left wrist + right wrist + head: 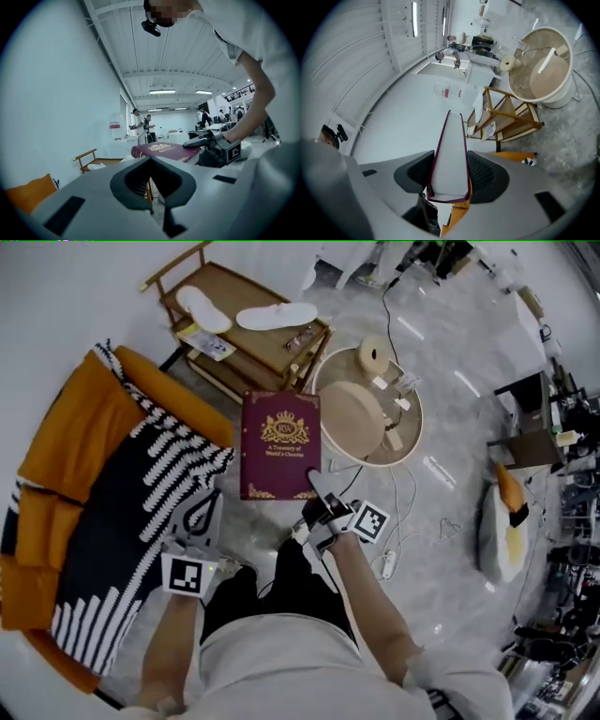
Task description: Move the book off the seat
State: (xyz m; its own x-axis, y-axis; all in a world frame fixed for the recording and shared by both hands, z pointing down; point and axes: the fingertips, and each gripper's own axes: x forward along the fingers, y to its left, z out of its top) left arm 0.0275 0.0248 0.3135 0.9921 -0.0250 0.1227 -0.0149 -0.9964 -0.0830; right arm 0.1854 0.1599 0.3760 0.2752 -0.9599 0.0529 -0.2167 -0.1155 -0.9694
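Book [279, 442]: maroon hardback, clear of the armchair [70, 442] seat, airborne over the floor off its front edge. We hold its near edge clamped in the right gripper [319, 495], long axis pointing away from us. Left gripper [199, 514]: pinched together, empty, nearer the chair.

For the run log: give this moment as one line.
right gripper: shut on book | left gripper: shut, empty | book: in air, beside chair

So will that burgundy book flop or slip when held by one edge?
Probably stiff: the book juts flat from the right gripper without sagging. Its page block looks thick, so it's likely heavyish and could twist in the fingers.
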